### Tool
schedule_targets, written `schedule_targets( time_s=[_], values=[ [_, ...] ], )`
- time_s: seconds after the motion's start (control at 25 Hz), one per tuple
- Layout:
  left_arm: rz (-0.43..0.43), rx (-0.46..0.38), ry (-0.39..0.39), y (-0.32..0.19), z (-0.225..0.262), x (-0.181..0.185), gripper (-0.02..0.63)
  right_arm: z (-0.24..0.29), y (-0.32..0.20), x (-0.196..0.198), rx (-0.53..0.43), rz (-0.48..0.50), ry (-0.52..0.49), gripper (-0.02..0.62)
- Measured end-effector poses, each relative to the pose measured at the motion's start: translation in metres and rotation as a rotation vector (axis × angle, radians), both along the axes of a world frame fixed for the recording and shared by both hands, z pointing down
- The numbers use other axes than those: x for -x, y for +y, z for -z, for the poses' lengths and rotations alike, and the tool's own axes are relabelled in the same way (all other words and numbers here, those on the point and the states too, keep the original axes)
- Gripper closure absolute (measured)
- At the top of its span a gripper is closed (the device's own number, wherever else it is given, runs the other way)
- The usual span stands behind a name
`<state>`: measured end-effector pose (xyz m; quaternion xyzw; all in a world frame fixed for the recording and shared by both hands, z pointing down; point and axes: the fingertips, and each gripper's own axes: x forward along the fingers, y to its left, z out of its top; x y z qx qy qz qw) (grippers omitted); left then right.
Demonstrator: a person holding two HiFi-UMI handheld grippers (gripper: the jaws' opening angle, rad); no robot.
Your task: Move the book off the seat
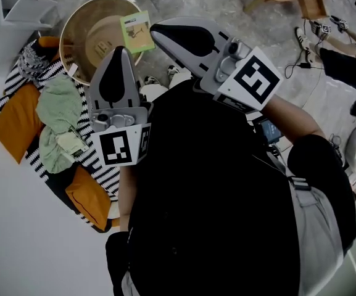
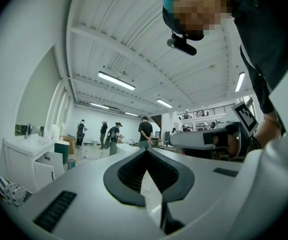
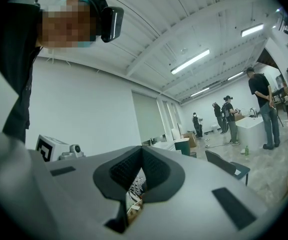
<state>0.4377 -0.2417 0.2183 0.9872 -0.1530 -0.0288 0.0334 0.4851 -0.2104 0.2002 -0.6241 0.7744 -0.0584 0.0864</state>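
I see a small pale-green book (image 1: 136,32) resting face up at the round tan seat's (image 1: 90,39) right edge.

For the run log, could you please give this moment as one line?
left gripper: shut, empty | right gripper: shut, empty | book: on seat

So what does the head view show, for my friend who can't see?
A person in black holds the left gripper and right gripper, both shut and empty, above a small green book on a round wooden seat. Striped, orange and green cloths lie piled beside it.
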Motion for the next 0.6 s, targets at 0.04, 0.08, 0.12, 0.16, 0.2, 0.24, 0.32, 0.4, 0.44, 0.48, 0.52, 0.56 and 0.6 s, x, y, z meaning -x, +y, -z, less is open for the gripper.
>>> schedule_targets(
  time_s=[0.04, 0.08, 0.12, 0.16, 0.2, 0.24, 0.32, 0.4, 0.44, 0.48, 0.52, 0.56, 0.6],
  values=[
    [0.004, 0.003, 0.005, 0.0, 0.001, 0.002, 0.597, 0.001, 0.0, 0.002, 0.0, 0.001, 0.0, 0.581],
    [0.011, 0.005, 0.009, 0.0, 0.002, 0.005, 0.597, 0.001, 0.0, 0.003, 0.0, 0.001, 0.004, 0.581],
    [0.018, 0.006, 0.012, -0.001, 0.002, 0.007, 0.597, 0.001, 0.0, 0.004, -0.001, 0.0, 0.01, 0.581],
    [0.026, 0.005, 0.015, -0.002, 0.002, 0.009, 0.597, 0.001, -0.001, 0.005, -0.004, 0.001, 0.017, 0.581],
    [0.032, 0.003, 0.017, -0.003, 0.002, 0.01, 0.597, 0.001, -0.002, 0.006, -0.006, 0.004, 0.02, 0.581],
    [0.037, 0.002, 0.018, -0.003, 0.002, 0.011, 0.597, 0.002, -0.003, 0.007, -0.008, 0.009, 0.02, 0.581],
    [0.043, 0.003, 0.013, -0.003, 0.0, 0.014, 0.597, 0.001, -0.003, 0.011, -0.005, 0.021, 0.013, 0.581],
    [0.047, 0.005, 0.002, -0.004, -0.002, 0.015, 0.597, 0.0, -0.003, 0.011, 0.001, 0.015, 0.018, 0.581],
    [0.05, 0.005, -0.005, -0.005, -0.004, 0.016, 0.597, -0.001, -0.003, 0.009, 0.003, 0.01, 0.023, 0.581],
    [0.052, 0.006, -0.01, -0.005, -0.005, 0.016, 0.597, -0.002, -0.003, 0.009, 0.006, 0.006, 0.024, 0.581],
    [0.053, 0.007, -0.012, -0.006, -0.005, 0.017, 0.597, -0.002, -0.003, 0.009, 0.007, 0.004, 0.022, 0.581],
    [0.054, 0.009, -0.013, -0.006, -0.006, 0.018, 0.597, -0.002, -0.004, 0.01, 0.006, 0.002, 0.017, 0.581],
    [0.055, 0.011, -0.015, -0.006, -0.007, 0.019, 0.597, -0.003, -0.005, 0.011, 0.005, 0.001, 0.013, 0.581]
  ],
)
